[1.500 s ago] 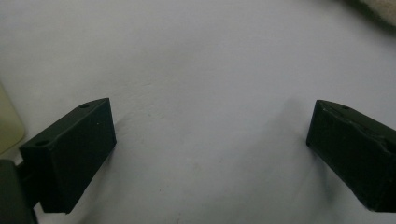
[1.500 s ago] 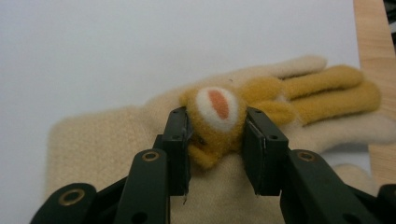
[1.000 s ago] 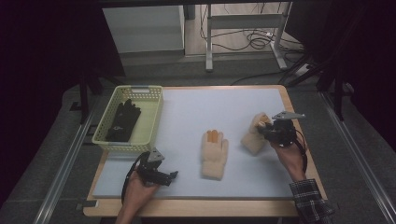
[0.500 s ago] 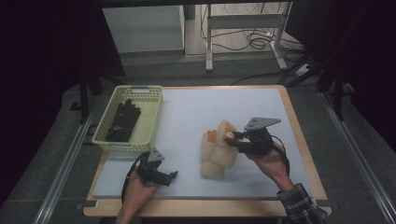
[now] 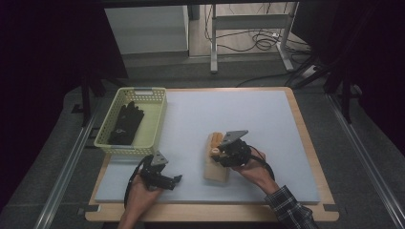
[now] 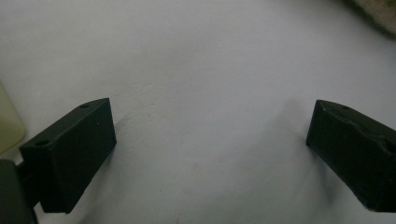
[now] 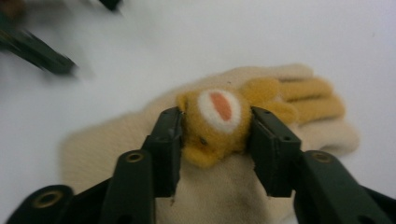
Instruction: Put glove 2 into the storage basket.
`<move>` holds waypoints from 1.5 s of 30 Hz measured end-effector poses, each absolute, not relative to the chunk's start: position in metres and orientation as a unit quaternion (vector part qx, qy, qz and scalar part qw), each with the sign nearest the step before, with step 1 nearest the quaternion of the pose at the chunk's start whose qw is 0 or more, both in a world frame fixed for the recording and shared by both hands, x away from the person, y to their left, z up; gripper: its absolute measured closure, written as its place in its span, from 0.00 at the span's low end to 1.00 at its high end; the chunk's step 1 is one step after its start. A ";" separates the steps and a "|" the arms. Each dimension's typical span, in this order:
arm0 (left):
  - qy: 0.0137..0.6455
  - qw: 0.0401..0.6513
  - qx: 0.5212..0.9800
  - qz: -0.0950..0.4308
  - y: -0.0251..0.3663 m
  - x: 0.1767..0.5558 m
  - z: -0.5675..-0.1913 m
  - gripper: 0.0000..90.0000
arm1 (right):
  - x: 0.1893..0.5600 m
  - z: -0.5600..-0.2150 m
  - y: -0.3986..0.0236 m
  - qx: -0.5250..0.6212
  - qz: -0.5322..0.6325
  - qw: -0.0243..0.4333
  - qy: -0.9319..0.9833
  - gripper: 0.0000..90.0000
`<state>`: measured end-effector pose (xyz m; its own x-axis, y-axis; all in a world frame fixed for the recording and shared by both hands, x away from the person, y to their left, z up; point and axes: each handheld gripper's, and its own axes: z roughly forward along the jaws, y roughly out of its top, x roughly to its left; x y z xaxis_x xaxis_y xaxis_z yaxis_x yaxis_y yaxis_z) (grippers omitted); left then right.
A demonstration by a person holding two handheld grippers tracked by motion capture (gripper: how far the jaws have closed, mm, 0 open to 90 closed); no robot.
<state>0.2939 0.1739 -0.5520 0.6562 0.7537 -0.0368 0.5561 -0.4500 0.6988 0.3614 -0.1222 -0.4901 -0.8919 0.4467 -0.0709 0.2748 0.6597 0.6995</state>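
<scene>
Work in hand: pairing the cream gloves. One cream glove (image 5: 216, 164) lies flat on the pale mat (image 5: 200, 119); the right gripper (image 5: 220, 153) holds the second glove (image 7: 215, 122) directly over it.

Right gripper (image 7: 215, 135): jaws about half open and just been opening. The second glove's orange bear patch sits between them, its sides touching or nearly touching both pads; whether the pads still press I cannot tell. Under and beyond the jaws lies the flat glove, its orange fingers (image 7: 308, 100) past the right-hand jaw.

Left gripper (image 5: 168, 180): jaws wide apart, nothing between them, only bare mat ahead.

Progress, as judged: the carried glove is brought over its mate and looks about to be let go, so stacking is nearly done. Left to do, probably: full release, then perhaps moving the pair. A yellow basket (image 5: 111, 143) already holds black gloves (image 5: 125, 123), which suggests where pairs go.

View differences:
- High view gives layout: basket beyond the left gripper's jaws, both hands, gloves near the mat's middle. The right gripper hides the grip itself.
- Right gripper view gives the jaw-to-patch contact and the two gloves overlapping; the upper corner is blurred.
- Left gripper view (image 6: 210, 154) confirms empty jaws, with a sliver of basket (image 6: 7, 123) outside the left-hand jaw and a cream glove edge (image 6: 373, 11) far beyond the right-hand one.
</scene>
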 end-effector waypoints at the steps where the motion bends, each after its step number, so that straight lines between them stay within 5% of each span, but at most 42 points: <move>1: 0.390 0.351 0.840 0.141 0.174 0.294 -0.552 0.02 | 0.362 -0.495 -0.121 0.199 0.350 0.126 0.907 0.54; 6: 0.390 0.351 0.840 0.141 0.174 0.294 -0.552 0.02 | 0.363 -0.503 -0.124 0.219 0.359 0.118 0.900 0.44; 12: 0.390 0.351 0.840 0.141 0.174 0.294 -0.552 0.02 | 0.360 -0.486 -0.144 0.239 0.387 0.119 0.883 0.43; 16: 0.390 0.351 0.840 0.141 0.174 0.294 -0.552 0.02 | 0.360 -0.482 -0.165 0.260 0.403 0.108 0.871 0.51; 25: 0.391 0.350 0.840 0.139 0.174 0.294 -0.552 0.02 | 0.345 -0.502 -0.187 0.274 0.379 0.090 0.879 0.87; 45: 0.391 0.350 0.840 0.140 0.174 0.294 -0.552 0.02 | 0.330 -0.530 -0.147 0.245 0.375 0.085 0.890 0.90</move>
<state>0.2938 0.1738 -0.5520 0.6558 0.7539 -0.0388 0.5580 -0.4495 0.6975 0.3299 -0.1466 -0.5299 -0.8651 0.5004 0.0332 0.3734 0.5984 0.7088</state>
